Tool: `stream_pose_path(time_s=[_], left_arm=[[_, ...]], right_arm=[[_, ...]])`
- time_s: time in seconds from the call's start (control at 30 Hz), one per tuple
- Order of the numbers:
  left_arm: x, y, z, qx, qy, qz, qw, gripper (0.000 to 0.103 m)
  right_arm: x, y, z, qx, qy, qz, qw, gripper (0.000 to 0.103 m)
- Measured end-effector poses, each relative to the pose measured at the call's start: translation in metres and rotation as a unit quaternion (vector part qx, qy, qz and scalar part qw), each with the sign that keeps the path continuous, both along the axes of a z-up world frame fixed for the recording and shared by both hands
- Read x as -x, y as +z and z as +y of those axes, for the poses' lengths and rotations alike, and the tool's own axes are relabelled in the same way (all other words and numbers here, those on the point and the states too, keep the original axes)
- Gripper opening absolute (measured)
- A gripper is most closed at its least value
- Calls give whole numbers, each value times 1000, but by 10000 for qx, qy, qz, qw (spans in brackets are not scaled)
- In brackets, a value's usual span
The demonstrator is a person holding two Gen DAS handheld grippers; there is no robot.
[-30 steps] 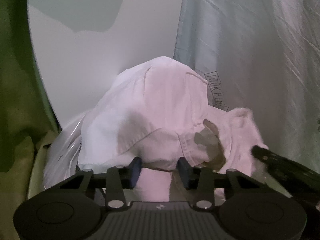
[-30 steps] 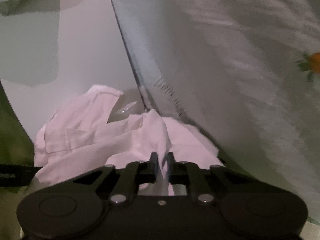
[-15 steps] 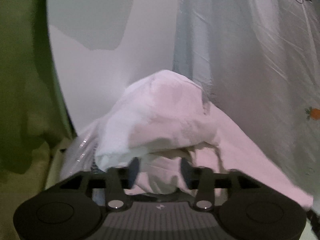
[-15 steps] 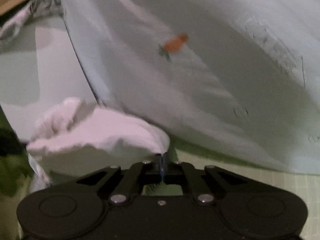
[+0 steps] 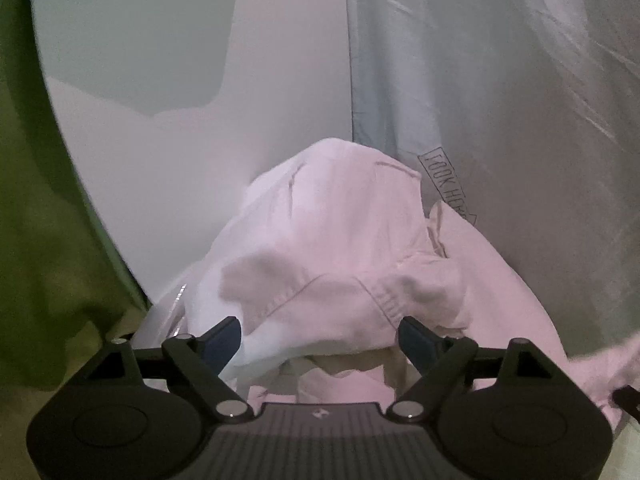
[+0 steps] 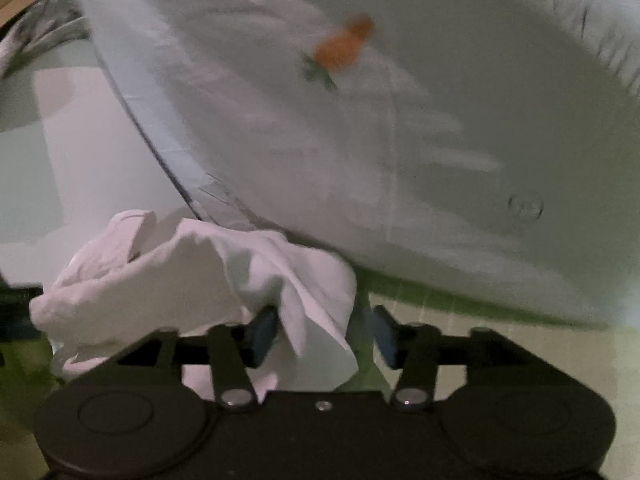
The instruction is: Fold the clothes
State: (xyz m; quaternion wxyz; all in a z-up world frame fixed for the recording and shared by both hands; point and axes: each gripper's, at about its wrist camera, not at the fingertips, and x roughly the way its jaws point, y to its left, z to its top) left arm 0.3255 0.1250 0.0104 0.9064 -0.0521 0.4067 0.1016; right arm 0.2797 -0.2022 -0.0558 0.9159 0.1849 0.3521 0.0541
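A crumpled white garment lies heaped on the green-yellow bedding, against a pale blue pillow. My left gripper sits at its near edge, jaws opening wide; the cloth bulges between the blue pads but they do not press on it. In the right wrist view the same white garment lies low left, and a fold of it hangs loose between the fingers of my right gripper, whose jaws are opening. The far side of the heap is hidden.
A pale blue pillow with printed lettering and an orange carrot motif leans at the right. A white wall stands behind. Green bedding covers the left. Clear plastic wrap pokes out beside the heap.
Both grippers have opened and let go of the white garment. The right gripper swung out to the right along the pillow, drawing the cloth with it before releasing.
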Motion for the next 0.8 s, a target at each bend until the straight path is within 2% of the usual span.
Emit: stream_pose_path(time_s=[0.13,0.3,0.37,0.4,0.43,0.47,0.5,0.53,0.57,0.6,0.63,0.73,0.8], left_arm=[[-9,-6,4,111,16,16,9999,87],[-9,-19,15,712,211,141,9971,85],[-6,-26,23,1076,310,218,9935,79],[-4,-29,26,1299,376,248,9905,71],[-2,-33,30,1522,442,278,9870,55],[-1,-36,31,1703,463,278,9839,48],[1,-40,33,1883,484,277,9805,44],[2,-40,32,1882,516,233,9805,41],[3,-39,30,1801,500,204,9822,39],[4,-37,28,1734,501,177,9834,34],[4,-35,26,1666,502,149,9846,29],[11,-26,18,1385,485,0,9892,18],[16,-20,15,1254,443,-94,9911,16]], right_arm=[[-28,-26,-4,-573,0,422,9975,79],[-56,-65,1,-1510,-34,1181,9814,85],[-60,-77,5,-1840,-85,1420,9726,86],[-61,-80,6,-1971,-112,1499,9688,87],[-60,-81,6,-2064,-96,1488,9670,84],[-59,-82,7,-2146,-65,1449,9659,77],[-55,-80,6,-2179,12,1344,9667,57],[-51,-76,5,-2145,72,1230,9689,39],[-48,-71,5,-2044,112,1123,9723,32],[-47,-64,5,-1917,152,977,9765,21],[-45,-56,4,-1785,194,817,9804,15],[-24,-27,1,-1389,189,229,9899,10],[-6,-8,-7,-1270,146,-156,9917,9]])
